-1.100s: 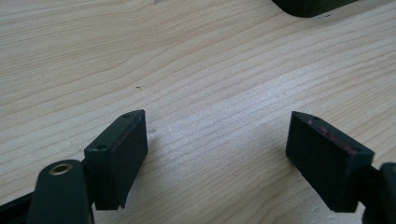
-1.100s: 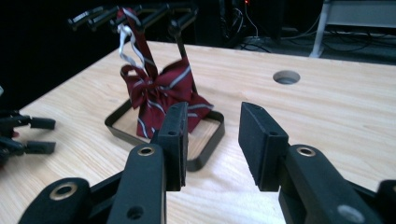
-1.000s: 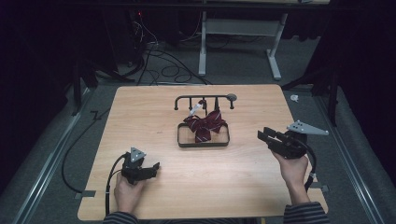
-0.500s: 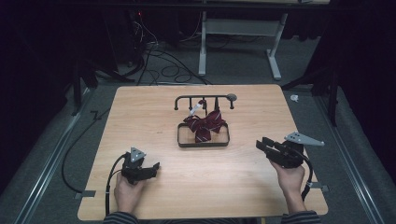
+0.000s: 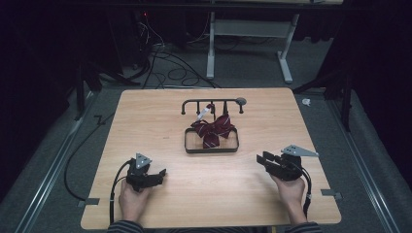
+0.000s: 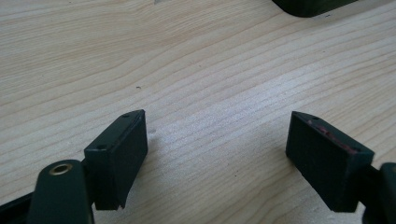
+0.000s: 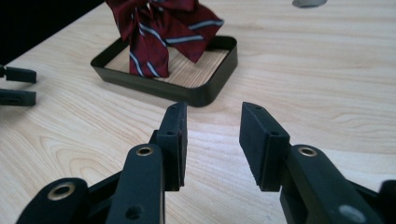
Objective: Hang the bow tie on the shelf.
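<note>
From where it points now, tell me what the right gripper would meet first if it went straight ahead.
Probably the near rim of the black oblong tray that holds the dark red striped bow tie. The right gripper has open, empty jaws, with bare wooden table between; depth is uncertain.

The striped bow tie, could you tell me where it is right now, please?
In the high view the striped bow tie sits in the dark tray at the middle of the table, just in front of the hook rack, ahead of both grippers.

Dark room, grey carpet floor (image 5: 58, 160), tangled cables (image 5: 165, 58), white desk frame (image 5: 252, 34) behind
</note>
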Demonstrator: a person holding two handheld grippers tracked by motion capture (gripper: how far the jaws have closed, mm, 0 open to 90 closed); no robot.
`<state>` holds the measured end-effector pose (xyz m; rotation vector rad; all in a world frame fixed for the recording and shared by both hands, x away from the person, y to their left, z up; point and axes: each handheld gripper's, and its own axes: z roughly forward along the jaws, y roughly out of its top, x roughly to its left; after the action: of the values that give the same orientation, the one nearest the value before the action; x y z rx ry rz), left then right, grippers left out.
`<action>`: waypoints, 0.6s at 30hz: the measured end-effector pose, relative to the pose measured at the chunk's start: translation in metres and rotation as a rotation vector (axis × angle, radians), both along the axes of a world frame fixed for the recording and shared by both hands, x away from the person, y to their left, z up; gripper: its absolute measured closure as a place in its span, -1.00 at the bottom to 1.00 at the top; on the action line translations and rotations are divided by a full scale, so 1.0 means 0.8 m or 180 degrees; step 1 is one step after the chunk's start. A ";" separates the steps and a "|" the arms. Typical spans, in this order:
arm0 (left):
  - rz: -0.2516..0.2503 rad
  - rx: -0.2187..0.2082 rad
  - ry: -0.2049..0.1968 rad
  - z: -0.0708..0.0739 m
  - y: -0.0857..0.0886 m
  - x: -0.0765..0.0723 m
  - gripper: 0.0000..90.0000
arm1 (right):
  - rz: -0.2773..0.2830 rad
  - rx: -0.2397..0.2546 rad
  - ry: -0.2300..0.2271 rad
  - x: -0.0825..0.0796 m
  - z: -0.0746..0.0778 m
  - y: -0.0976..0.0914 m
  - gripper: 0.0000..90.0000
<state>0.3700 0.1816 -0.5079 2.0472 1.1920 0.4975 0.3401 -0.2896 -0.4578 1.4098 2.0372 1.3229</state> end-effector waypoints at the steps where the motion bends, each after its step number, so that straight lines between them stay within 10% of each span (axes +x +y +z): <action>1: 0.0000 0.0000 0.0000 0.000 0.000 0.000 -0.53 | -0.0001 -0.0007 0.0029 0.001 -0.004 0.002 0.41; 18: 0.0001 0.0008 0.0004 0.000 0.000 0.000 -0.53 | -0.0150 -0.0840 0.0233 0.010 -0.055 0.028 0.28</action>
<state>0.3698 0.1816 -0.5078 2.0498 1.1931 0.4981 0.3482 -0.2669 -0.5016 1.3931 2.1196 0.9544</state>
